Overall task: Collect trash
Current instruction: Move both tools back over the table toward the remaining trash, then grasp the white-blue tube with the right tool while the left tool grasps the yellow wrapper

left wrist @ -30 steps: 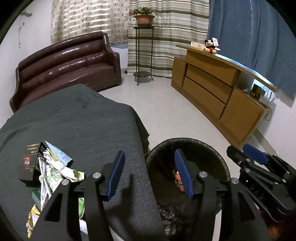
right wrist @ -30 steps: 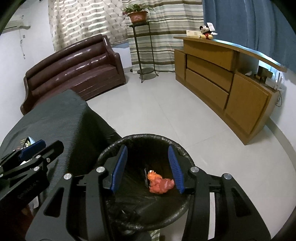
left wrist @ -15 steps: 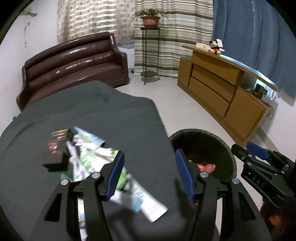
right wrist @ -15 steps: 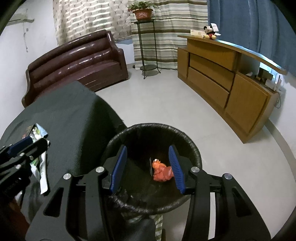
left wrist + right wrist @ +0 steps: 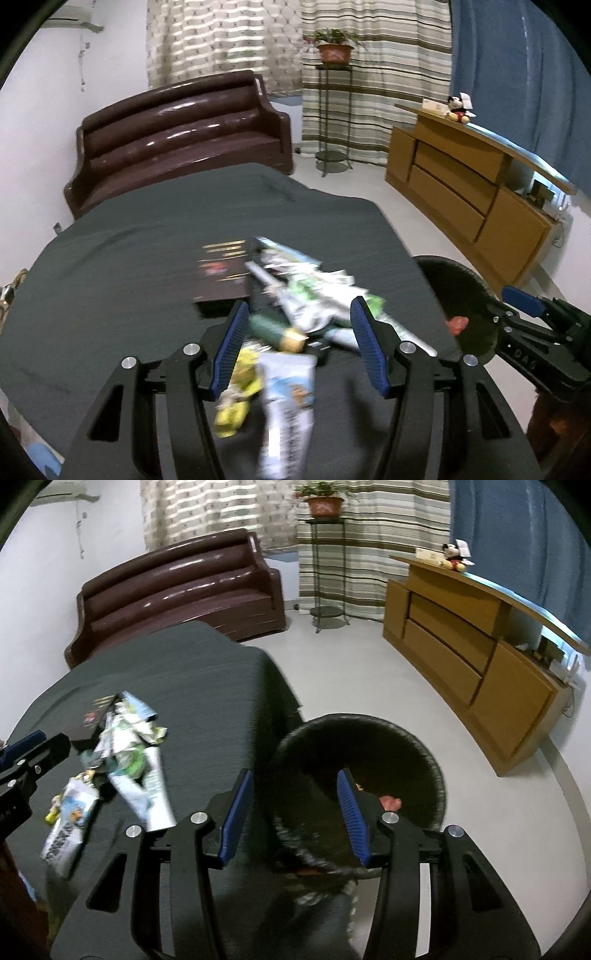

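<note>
filling most of both views, a bench (image 5: 155,258) draped in dark grey cloth is being shown, with a brown leather sofa (image 5: 177,133) behind it and a wooden sideboard (image 5: 480,206) along the right wall under blue curtains. a round black bin (image 5: 369,753), lined with a black bag, is being seen standing on the pale floor just beside the bench's right edge; a crumpled orange-red scrap (image 5: 390,802) is lying inside it.

a heap of trash (image 5: 303,302) is being seen spread on the cloth near the bench's front: green-and-white crumpled wrappers, a flat black box (image 5: 221,273) at the back of the heap, a dark green tube-like piece with a tan end (image 5: 277,332), a white-and-blue packet (image 5: 291,391) and a yellow wrapper (image 5: 236,402) nearest the camera. the near pieces are being blurred, so their print cannot be read.

the left tool (image 5: 301,350) is being held over the heap with its blue-padded fingers spread wide; nothing is being gripped, and the green tube and the packet are being framed in the gap between them. the right tool (image 5: 295,812) is being held above the bench's edge and the bin's rim, its fingers likewise wide apart and holding nothing. in the left view the right tool (image 5: 532,325) is being seen at the far right, over the bin.
</note>
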